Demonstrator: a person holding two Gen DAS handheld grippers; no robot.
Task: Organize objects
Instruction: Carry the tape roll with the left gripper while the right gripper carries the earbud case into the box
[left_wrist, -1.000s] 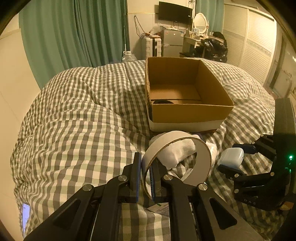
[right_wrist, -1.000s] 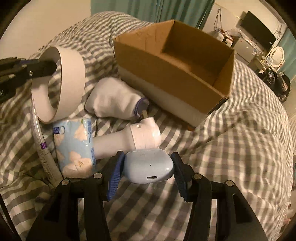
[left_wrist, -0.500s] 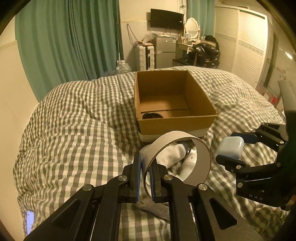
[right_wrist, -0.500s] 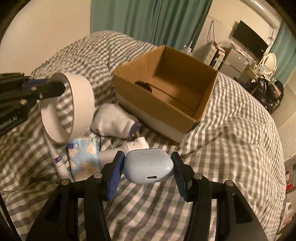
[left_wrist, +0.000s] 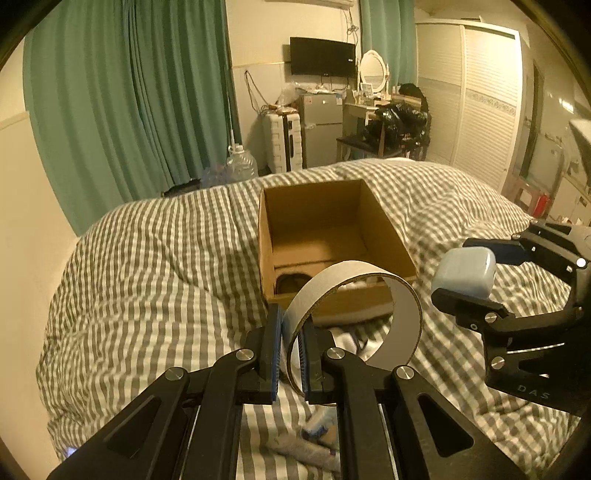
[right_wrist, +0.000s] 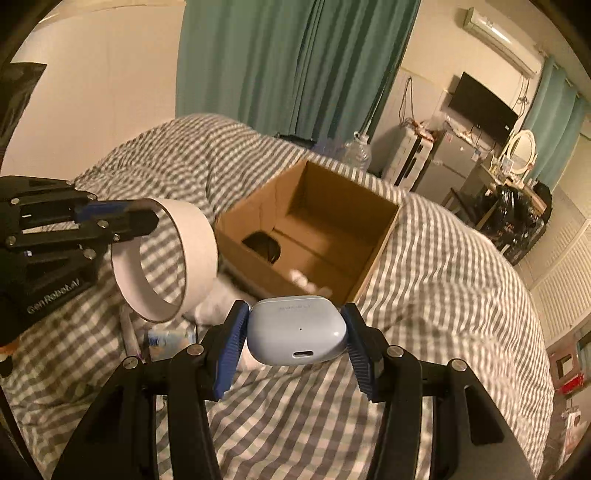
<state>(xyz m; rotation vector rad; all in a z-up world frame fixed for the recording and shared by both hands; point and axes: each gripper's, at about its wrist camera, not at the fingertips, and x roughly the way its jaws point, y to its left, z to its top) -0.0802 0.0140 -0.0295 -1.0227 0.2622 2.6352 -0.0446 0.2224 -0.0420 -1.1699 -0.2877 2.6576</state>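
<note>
My left gripper (left_wrist: 290, 345) is shut on the wall of a white tape ring (left_wrist: 400, 314), held up in the air in front of the open cardboard box (left_wrist: 384, 230). The same ring (right_wrist: 192, 236) shows at the left of the right wrist view, pinched by the left gripper (right_wrist: 147, 218). My right gripper (right_wrist: 295, 332) is shut on a pale blue earbud case (right_wrist: 297, 334), lifted above the bedding just short of the box (right_wrist: 373, 254). In the left wrist view that case (left_wrist: 463, 271) hangs to the right of the ring. A dark round object (right_wrist: 264, 247) lies inside the box.
A grey-and-white checked duvet (left_wrist: 155, 277) covers the bed. Below the grippers lie a white sock (right_wrist: 218, 301), a tissue pack (right_wrist: 168, 338) and a thin tube (right_wrist: 129, 332). Green curtains (left_wrist: 129, 99) hang behind, with a water jug (left_wrist: 240, 164), fridge and dresser beyond the bed.
Both grippers have risen with their loads, the ring and the case now well clear of the bedding. The box looks smaller and lower in both views.
</note>
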